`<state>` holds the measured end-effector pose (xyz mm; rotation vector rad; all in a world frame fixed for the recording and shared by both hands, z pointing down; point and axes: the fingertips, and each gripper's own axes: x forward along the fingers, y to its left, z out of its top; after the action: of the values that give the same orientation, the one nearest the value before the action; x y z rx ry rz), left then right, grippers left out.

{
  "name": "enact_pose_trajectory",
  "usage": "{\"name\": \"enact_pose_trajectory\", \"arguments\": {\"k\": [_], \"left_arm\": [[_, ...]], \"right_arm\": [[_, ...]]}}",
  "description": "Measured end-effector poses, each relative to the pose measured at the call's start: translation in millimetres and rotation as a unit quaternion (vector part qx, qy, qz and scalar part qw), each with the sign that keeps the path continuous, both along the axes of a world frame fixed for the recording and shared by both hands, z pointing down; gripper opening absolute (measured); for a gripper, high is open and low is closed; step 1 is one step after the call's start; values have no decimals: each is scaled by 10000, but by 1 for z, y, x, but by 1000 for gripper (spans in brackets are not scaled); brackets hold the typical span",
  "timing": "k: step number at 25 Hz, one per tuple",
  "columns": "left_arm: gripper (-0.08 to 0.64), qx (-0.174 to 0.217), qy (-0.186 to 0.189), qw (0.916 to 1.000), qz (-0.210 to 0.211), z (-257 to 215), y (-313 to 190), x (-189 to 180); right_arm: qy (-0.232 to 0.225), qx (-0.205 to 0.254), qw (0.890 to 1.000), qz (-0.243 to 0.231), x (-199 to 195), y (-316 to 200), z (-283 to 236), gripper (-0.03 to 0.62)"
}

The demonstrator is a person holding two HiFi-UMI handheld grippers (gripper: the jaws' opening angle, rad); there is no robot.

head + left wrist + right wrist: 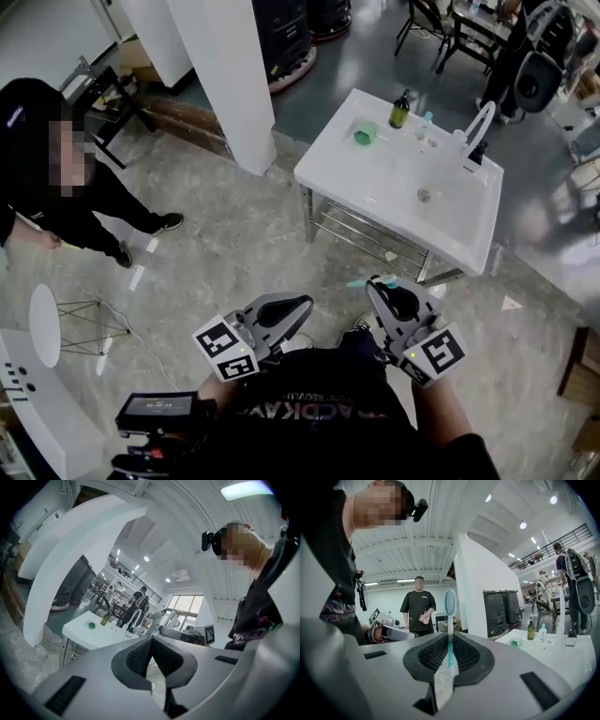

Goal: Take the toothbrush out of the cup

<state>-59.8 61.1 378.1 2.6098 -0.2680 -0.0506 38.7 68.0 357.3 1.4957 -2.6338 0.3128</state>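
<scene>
Both pads (429,656) of the right gripper (450,639) are pressed together on the toothbrush (449,606), clamping its teal-and-white handle in the seam between them. In the right gripper view its long axis runs bottom to top, with the bristle head uppermost and clear of the pads. The lower end of the handle sinks into the dark gap behind them, where its tip is hard to make out. In the head view only a short teal stub shows beside the jaw tips, pointing toward the left gripper (151,641) — the rest is hidden.

The left gripper's pads meet tip to tip with nothing between them. Both grippers sit close to the person's chest, well apart from the white sink table (450,225). There a green cup (365,136) stands near a dark bottle (400,111) — too small to see inside.
</scene>
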Motion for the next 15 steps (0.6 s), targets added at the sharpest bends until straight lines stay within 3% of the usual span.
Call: {"name": "enact_pose_trajectory", "arguments": {"k": [9,15], "left_arm": [[8,67,30,10000,39,-3,11,16],[6,53,79,9999,49,-4,25,15]], "right_arm": [[-587,-55,9982,106,-4,33,3,43],[-570,-9,9983,145,-8,48,2,43]]}}
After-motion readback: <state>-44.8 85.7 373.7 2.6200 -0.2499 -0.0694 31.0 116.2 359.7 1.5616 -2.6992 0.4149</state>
